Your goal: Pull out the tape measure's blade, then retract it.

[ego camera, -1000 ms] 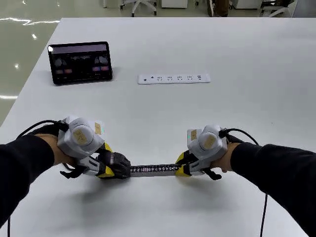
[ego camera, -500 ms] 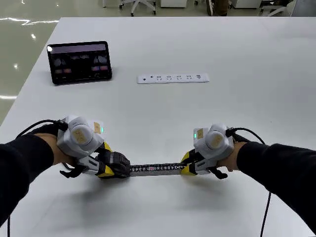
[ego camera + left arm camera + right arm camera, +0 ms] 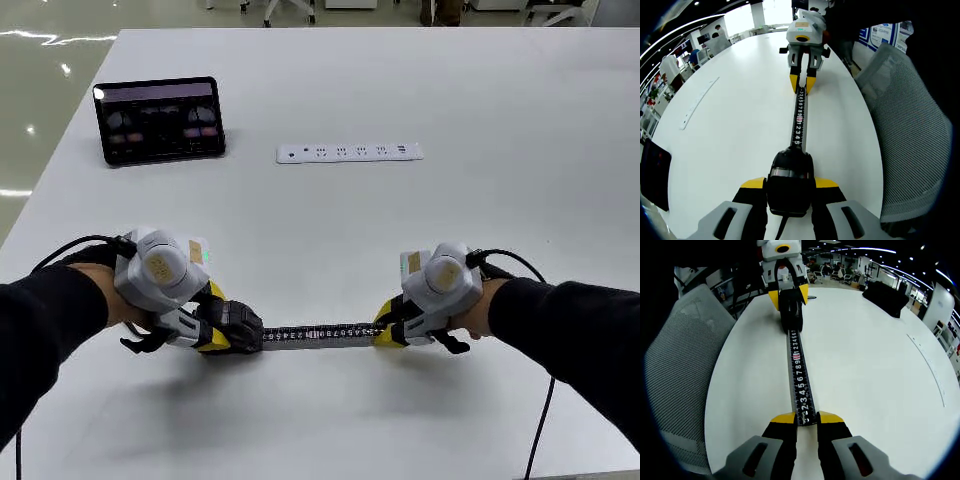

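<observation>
Tape measure (image 3: 233, 327), one; tongs (image 3: 220, 336) (image 3: 384, 335), two

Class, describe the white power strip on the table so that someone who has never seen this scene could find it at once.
Start at the big white table. Beyond the tape measure and its drawn-out blade, near the table's middle, lies the power strip, right of a dark tablet. It is the long, flat white bar with a row of small dark marks.

smooth matt table (image 3: 420, 230); glossy black plastic tape measure (image 3: 790, 180).
</observation>
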The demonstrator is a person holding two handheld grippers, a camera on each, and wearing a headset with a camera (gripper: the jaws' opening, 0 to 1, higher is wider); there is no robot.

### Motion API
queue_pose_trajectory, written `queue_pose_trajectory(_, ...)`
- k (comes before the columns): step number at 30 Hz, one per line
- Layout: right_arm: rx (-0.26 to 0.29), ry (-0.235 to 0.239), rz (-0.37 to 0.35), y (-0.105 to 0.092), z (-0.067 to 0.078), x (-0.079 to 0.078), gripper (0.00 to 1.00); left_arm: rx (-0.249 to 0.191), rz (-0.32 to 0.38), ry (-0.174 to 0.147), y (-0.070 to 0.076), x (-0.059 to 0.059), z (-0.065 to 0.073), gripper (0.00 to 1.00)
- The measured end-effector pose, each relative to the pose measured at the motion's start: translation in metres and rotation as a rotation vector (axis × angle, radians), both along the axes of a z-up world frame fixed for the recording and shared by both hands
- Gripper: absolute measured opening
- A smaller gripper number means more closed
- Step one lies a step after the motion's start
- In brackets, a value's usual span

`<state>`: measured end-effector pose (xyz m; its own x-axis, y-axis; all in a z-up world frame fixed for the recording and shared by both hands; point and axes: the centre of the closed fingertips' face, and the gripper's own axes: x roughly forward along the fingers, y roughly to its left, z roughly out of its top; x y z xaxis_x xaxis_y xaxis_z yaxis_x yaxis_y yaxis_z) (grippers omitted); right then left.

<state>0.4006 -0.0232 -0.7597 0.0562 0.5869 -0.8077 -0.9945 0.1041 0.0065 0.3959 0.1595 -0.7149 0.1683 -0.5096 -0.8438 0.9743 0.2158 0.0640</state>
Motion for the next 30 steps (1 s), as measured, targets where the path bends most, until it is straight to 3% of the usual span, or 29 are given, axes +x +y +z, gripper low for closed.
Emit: queue_pose_trajectory(30, -0.016, 0.0, -0.026, -0.023, 0.0, -0.001, 0.1, -0.002, 0.003, -0.001, 0.0, -0.001, 0.001, 0.3)
